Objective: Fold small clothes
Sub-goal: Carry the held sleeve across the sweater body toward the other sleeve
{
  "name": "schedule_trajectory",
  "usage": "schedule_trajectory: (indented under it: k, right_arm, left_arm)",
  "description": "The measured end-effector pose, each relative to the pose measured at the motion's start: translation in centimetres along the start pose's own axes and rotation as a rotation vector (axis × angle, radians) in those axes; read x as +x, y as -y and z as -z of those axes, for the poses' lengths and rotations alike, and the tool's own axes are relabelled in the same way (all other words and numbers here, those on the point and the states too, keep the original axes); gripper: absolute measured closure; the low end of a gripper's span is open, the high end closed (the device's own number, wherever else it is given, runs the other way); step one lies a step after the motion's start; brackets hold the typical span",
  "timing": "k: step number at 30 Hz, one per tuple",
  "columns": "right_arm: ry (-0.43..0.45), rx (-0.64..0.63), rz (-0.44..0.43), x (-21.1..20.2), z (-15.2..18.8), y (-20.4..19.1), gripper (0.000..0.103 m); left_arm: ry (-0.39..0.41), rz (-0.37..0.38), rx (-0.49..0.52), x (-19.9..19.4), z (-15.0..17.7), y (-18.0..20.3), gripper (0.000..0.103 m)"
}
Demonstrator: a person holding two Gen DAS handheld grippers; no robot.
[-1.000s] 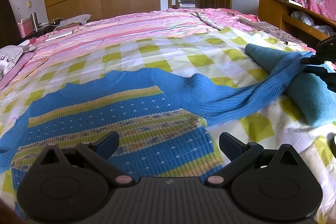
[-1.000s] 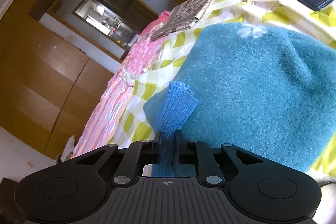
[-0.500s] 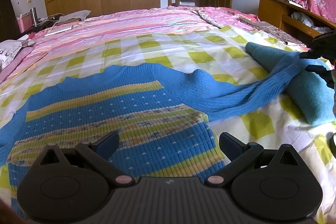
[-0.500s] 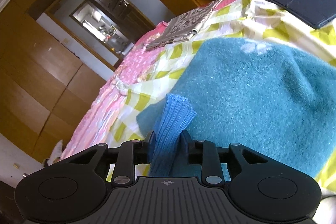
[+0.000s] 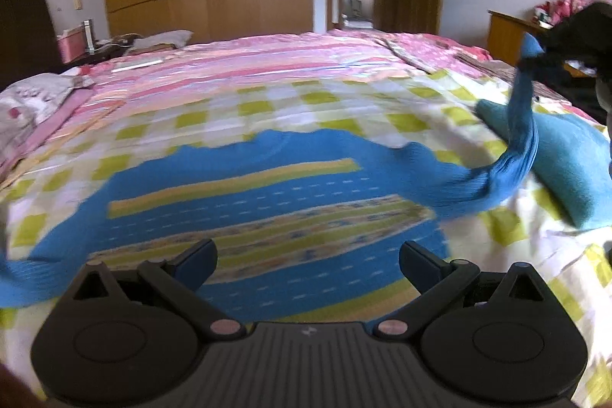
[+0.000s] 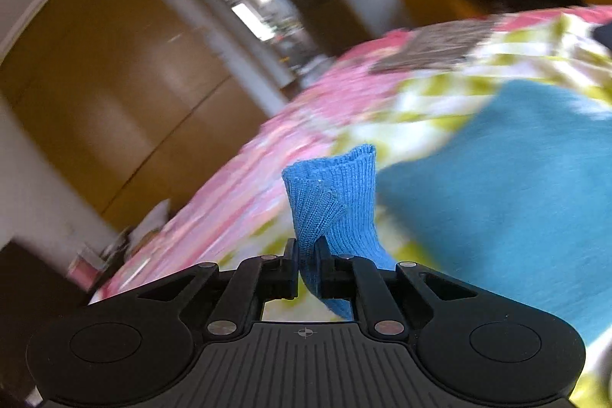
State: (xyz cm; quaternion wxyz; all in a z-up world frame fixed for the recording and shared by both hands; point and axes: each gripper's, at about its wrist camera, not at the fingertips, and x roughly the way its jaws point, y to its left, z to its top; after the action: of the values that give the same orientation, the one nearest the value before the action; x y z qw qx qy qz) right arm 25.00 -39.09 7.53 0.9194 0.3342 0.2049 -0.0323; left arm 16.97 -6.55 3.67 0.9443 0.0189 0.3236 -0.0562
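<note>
Fingers of the right gripper point(image 6: 309, 264) are clenched on the ribbed cuff point(image 6: 336, 194) of a blue knit sweater point(image 5: 244, 217); the pads pinch the fabric flat and the cuff flares above them like a short tube. Fingers of the left gripper point(image 5: 308, 260) stand spread wide, nothing between them, poised over the near hem of the sweater.

The sweater lies flat on the bed point(image 5: 267, 102), chest up, with yellow and speckled bands across a fine-ribbed blue body. Its right sleeve point(image 5: 516, 155) rises off the bedding in a taut twisted rope to the raised right gripper at the far right. The left sleeve trails off the left edge, cut off by the frame.

A teal fleece item point(image 5: 573, 163), fuzzy and folded into a thick wedge, sits to the right, beside the lifted sleeve. The bedcover is smooth cloth in a green-and-white check, with pink stripes farther off.

Both views are motion-blurred; sweater pattern detail and shelf contents at far right are indistinct. The right gripper's body is a dark shape only in the left view.
</note>
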Motion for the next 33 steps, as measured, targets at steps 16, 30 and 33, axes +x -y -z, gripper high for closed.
schedule_trajectory:
  k: [16,30,33]
  right_arm:
    - [-0.378,-0.404,-0.258,5.5,18.1,-19.4,0.095]
    - [-0.554,-0.599,-0.295,6.0,27.4,-22.9,0.095]
    - [-0.561,-0.592,-0.293,6.2,27.7,-22.9,0.094]
  left_arm:
    - [0.025,-0.143,-0.138,-2.9,3.7,-13.4,0.000]
    - [0.038,-0.156,-0.251,-3.6,4.1,-18.6,0.000]
    - [0.043,-0.164,-0.253,-3.6,4.1,-18.8,0.000]
